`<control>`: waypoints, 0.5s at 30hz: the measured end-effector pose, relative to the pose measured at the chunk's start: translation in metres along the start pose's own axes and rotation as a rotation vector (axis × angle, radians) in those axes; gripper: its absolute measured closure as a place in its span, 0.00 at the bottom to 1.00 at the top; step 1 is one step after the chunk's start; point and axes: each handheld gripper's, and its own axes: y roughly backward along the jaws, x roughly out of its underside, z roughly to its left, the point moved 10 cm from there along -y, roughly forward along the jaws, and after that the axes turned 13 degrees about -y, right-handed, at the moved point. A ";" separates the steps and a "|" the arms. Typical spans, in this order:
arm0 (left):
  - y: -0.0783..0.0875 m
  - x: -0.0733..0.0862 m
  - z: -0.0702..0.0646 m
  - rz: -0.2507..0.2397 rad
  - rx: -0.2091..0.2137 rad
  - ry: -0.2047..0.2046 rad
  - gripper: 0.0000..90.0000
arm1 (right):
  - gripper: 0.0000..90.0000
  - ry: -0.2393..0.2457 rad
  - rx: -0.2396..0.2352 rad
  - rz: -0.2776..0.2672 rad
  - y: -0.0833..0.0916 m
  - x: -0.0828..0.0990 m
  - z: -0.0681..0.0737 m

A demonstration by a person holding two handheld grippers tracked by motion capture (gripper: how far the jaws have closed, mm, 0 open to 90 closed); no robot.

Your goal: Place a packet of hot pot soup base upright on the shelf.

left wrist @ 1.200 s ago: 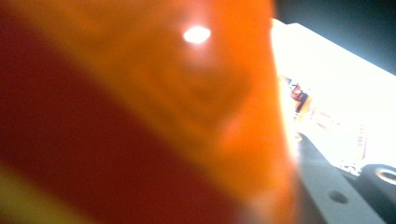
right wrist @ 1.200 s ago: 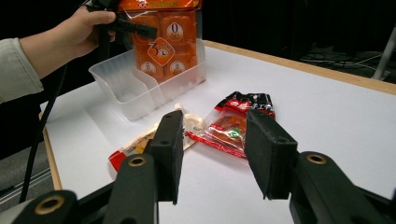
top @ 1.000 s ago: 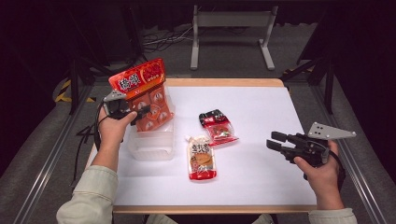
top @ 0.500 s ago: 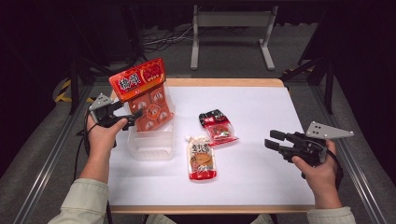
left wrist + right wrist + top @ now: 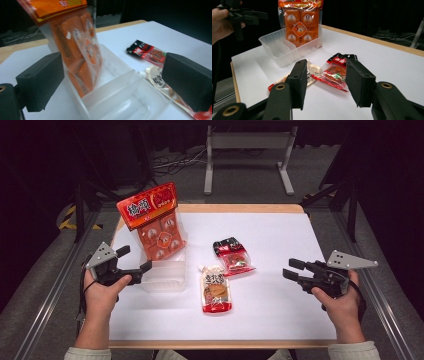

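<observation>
the orange pack (image 5: pixel 155 222) stands upright in the far compartment of the clear bin (image 5: pixel 165 275), its red header leaning toward the back left, and nothing holds it. the left gripper (image 5: pixel 134 262) sits just to the bin's left, at the table's left edge, its jaws spread wide after just opening, with nothing between them; in the left gripper view the pack (image 5: pixel 80 52) and the bin (image 5: pixel 120 97) show through the gap, apart from both pads. the bin's near compartment looks empty. two small packets lie on the white table (image 5: pixel 280 240) to the bin's right: a pale one with a brown picture (image 5: pixel 216 289) close to the bin, and a black-and-red one (image 5: pixel 232 256) just behind it, the two almost touching at their corners. the right gripper (image 5: pixel 292 269) hovers low over the table's right side, well apart from the packets, jaws parted about halfway and pinching nothing; they too have just been easing open. in the right gripper view its jaws frame the black-and-red packet (image 5: pixel 335 72), with the pack (image 5: pixel 299 23) standing in the bin (image 5: pixel 284 50) beyond.
</observation>
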 end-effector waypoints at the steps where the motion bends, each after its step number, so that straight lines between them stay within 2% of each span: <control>1: 0.002 -0.001 -0.004 -0.008 0.012 -0.002 0.05 | 0.59 0.000 0.000 0.000 0.000 0.000 0.000; 3: 0.006 -0.001 -0.014 -0.012 0.045 -0.013 0.05 | 0.59 0.001 0.001 -0.002 0.000 0.000 0.000; 7: 0.010 0.001 -0.028 -0.006 0.078 -0.038 0.05 | 0.59 0.004 0.000 -0.002 -0.001 0.000 0.000; 15: 0.011 0.006 -0.045 0.004 0.143 -0.066 0.05 | 0.57 0.017 -0.002 0.005 -0.008 -0.003 0.001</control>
